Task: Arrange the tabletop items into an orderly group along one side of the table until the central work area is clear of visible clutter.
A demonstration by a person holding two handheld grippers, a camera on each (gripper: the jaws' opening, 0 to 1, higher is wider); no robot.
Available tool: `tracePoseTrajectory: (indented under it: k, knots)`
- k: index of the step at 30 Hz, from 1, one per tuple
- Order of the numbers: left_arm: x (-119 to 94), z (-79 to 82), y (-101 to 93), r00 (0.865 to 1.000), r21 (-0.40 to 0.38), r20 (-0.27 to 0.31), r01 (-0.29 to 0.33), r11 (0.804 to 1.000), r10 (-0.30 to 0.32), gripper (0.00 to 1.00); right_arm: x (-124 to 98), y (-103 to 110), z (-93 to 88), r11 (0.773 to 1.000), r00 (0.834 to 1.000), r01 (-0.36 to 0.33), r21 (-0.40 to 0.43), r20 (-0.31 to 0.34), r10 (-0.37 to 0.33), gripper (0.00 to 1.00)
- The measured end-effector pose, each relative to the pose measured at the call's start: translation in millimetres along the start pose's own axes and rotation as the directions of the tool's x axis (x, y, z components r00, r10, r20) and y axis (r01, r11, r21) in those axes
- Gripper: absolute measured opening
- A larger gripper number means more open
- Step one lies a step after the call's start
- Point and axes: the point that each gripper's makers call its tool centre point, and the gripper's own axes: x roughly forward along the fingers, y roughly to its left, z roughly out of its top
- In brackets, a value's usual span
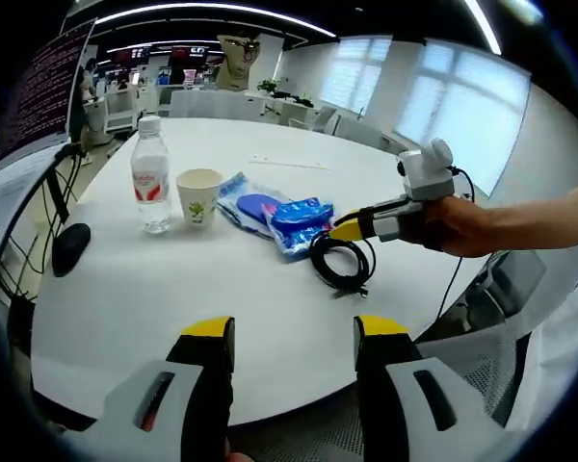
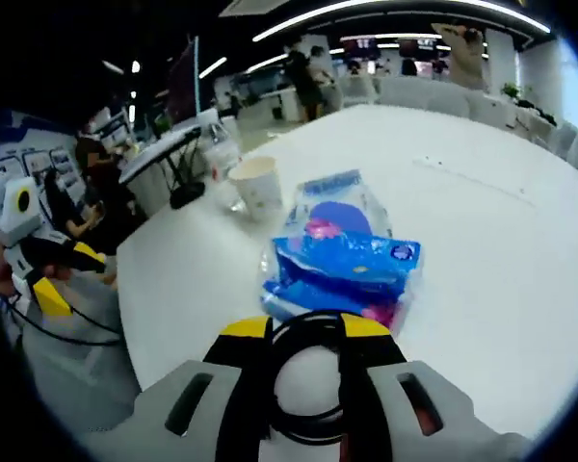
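Two jaws of the right gripper (image 2: 303,332) seem to close around the black cable (image 1: 341,261) at frame centre. Left gripper (image 1: 292,337) stands wide at the bottom, holding nothing.

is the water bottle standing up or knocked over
Upright. In the left gripper view the water bottle stands on its base on the white table, cap on top, just beside the paper cup.
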Motion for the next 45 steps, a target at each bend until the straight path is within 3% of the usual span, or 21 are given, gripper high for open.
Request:
tracePoseTrajectory:
  k: [13,23,45]
  knots:
    - [2.5,1.9,-2.9,1.0,0.006,0.002,-0.002,1.0,0.002,0.49,-24.1,-17.7,-28.0,0.996,0.999,0.05,0.067,0.0,-0.05,0.26]
    - [4.6,1.7,-3.5,1.0,0.005,-0.004,-0.006,1.0,0.006,0.5,-32.8,-26.5,-31.2,0.99,0.996,0.081,0.119,0.03,-0.085,0.27]
    - [7.7,6.3,-2.3,1.0,0.017,-0.016,-0.021,1.0,0.021,0.5,-4.8,-42.9,-46.1,0.98,0.994,0.111,0.166,-0.034,-0.106,0.28]
